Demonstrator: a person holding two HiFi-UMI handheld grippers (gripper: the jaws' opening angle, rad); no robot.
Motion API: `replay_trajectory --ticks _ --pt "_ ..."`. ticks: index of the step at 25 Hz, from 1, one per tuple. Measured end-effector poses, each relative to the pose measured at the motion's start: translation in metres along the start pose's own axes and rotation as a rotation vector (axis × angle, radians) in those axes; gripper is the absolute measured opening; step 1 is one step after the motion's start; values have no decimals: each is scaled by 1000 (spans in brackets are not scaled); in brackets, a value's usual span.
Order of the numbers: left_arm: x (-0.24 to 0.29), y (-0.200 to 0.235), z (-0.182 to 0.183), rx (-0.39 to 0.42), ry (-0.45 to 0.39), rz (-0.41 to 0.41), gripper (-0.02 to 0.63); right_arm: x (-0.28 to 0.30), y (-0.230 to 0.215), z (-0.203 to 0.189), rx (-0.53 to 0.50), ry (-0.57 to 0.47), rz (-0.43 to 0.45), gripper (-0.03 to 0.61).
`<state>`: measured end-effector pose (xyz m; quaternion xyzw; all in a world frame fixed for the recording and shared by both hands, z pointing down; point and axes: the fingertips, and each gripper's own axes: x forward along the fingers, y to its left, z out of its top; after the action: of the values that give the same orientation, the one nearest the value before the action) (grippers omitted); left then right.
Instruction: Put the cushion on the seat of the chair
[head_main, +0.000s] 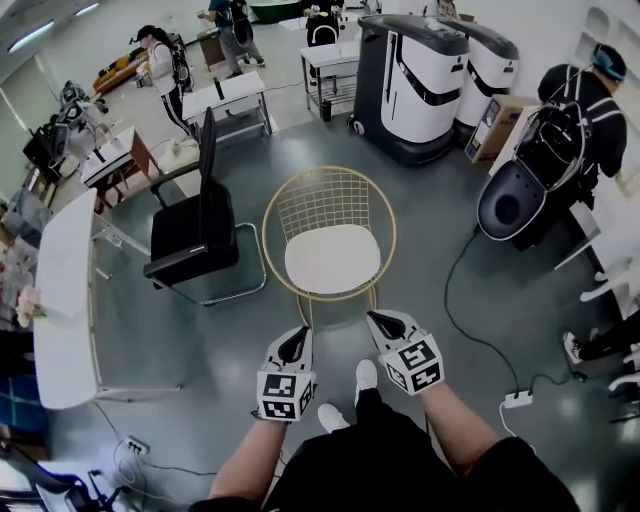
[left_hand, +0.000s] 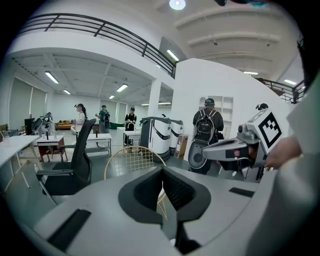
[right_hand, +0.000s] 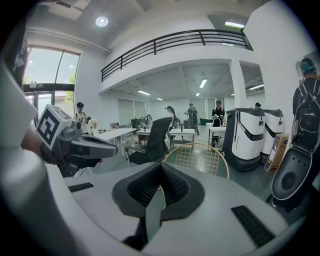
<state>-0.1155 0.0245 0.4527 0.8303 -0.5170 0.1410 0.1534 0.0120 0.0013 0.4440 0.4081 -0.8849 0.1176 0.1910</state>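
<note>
White round cushion (head_main: 332, 258), smooth and slightly domed, lies flat on seat of gold wire chair (head_main: 327, 203), inside its hoop frame. Grid-mesh back curves up behind it. Chair's thin legs stand on glossy grey floor (head_main: 440, 240). Near chair's front, not touching it: left gripper (head_main: 298, 342) & right gripper (head_main: 381, 324), grey plastic shells w/ black ribbed pads, marker cubes at rear. Both pairs of jaws clenched together, nothing betw. them; neither touches cushion. Left of wire chair: black padded office chair (head_main: 192, 232) on chrome sled base. Further left, long white table (head_main: 62, 290). Beyond chair, two bulky white-and-black machines (head_main: 420, 75).
</note>
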Motion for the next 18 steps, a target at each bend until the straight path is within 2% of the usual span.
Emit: replay_trajectory --ticks 18 --pt "-15 -7 -9 24 3 -32 17 -13 22 -13 19 -7 -15 11"
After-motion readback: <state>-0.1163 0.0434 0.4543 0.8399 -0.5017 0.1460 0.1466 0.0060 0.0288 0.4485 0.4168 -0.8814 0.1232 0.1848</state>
